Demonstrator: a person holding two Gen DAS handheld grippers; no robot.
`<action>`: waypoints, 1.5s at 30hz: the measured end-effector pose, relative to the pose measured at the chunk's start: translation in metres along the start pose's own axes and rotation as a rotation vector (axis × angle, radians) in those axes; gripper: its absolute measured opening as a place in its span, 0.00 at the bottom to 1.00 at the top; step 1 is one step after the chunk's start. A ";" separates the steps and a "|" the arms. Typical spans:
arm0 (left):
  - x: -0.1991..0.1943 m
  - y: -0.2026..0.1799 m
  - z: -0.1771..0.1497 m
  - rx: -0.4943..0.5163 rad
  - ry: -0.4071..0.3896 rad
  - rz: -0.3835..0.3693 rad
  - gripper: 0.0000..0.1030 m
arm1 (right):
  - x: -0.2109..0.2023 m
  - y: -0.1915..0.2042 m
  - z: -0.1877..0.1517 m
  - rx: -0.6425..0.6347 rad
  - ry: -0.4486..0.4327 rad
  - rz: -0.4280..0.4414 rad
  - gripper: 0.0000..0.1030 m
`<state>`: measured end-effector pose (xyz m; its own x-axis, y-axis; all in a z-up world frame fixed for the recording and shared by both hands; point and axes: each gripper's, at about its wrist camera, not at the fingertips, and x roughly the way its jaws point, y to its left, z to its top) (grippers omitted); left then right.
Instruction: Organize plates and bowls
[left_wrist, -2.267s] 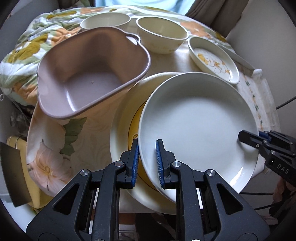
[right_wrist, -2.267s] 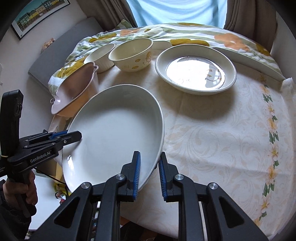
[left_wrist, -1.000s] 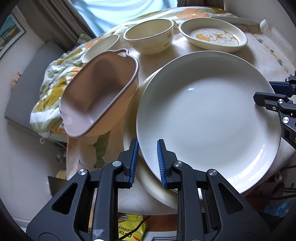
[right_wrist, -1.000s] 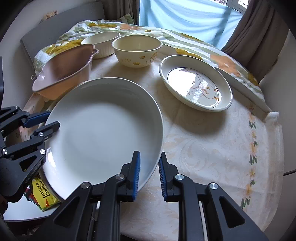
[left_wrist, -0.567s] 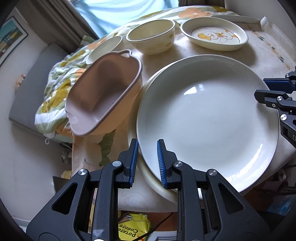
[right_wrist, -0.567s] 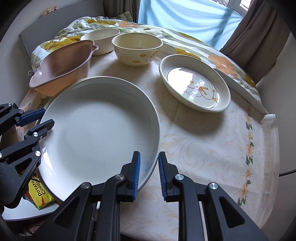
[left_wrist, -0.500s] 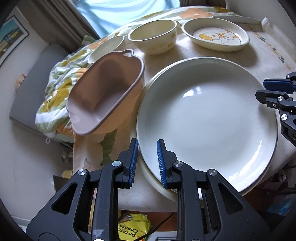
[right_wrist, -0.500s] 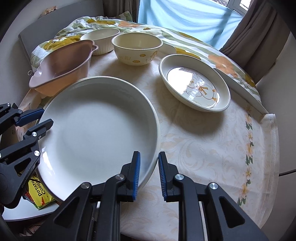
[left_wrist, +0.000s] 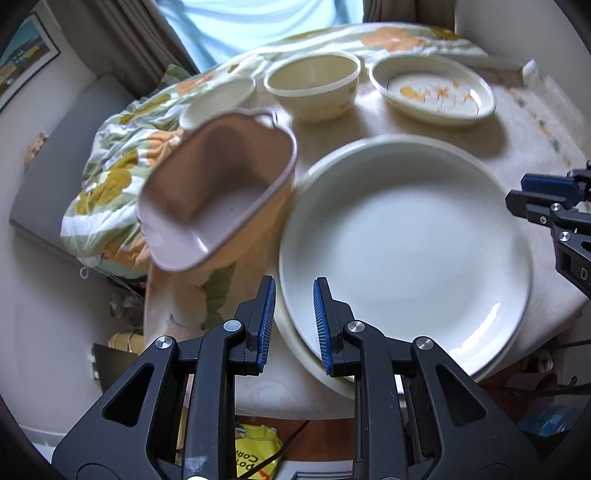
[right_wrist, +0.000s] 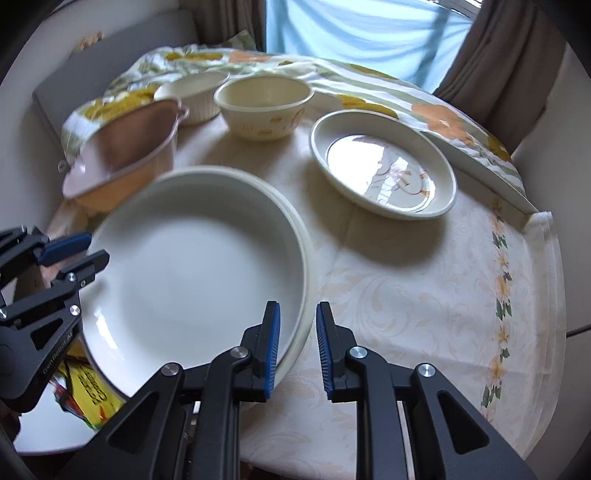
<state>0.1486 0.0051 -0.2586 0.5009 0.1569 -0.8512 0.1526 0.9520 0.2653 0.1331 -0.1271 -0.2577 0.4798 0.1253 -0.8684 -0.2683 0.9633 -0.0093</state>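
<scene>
While both grippers, left gripper (left_wrist: 291, 325) and right gripper (right_wrist: 297, 347), sit released at its rim, the large white plate (left_wrist: 402, 240) rests stacked on another plate (right_wrist: 301, 236) beside the pink dish (left_wrist: 218, 188).

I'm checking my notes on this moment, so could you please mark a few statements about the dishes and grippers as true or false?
1. The large white plate lies on top of another plate. True.
2. The pink dish is stacked inside the cream bowl. False: it sits apart, tilted at the table's edge.
3. The left gripper is open. True.
4. The right gripper is shut on the patterned plate. False: it is open, at the stacked plates' rim.
</scene>
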 end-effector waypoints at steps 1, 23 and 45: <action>-0.007 0.003 0.004 -0.010 -0.012 -0.011 0.17 | -0.005 -0.003 0.002 0.011 -0.008 0.009 0.17; -0.029 -0.004 0.140 -0.292 -0.098 -0.415 0.99 | -0.085 -0.156 0.070 0.161 -0.146 0.051 1.00; 0.132 -0.081 0.159 -0.632 0.250 -0.308 0.31 | 0.137 -0.212 0.159 -0.215 0.136 0.527 0.30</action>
<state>0.3383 -0.0932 -0.3207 0.2942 -0.1581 -0.9426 -0.3024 0.9202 -0.2487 0.3886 -0.2767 -0.2962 0.1274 0.5291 -0.8389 -0.6122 0.7074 0.3532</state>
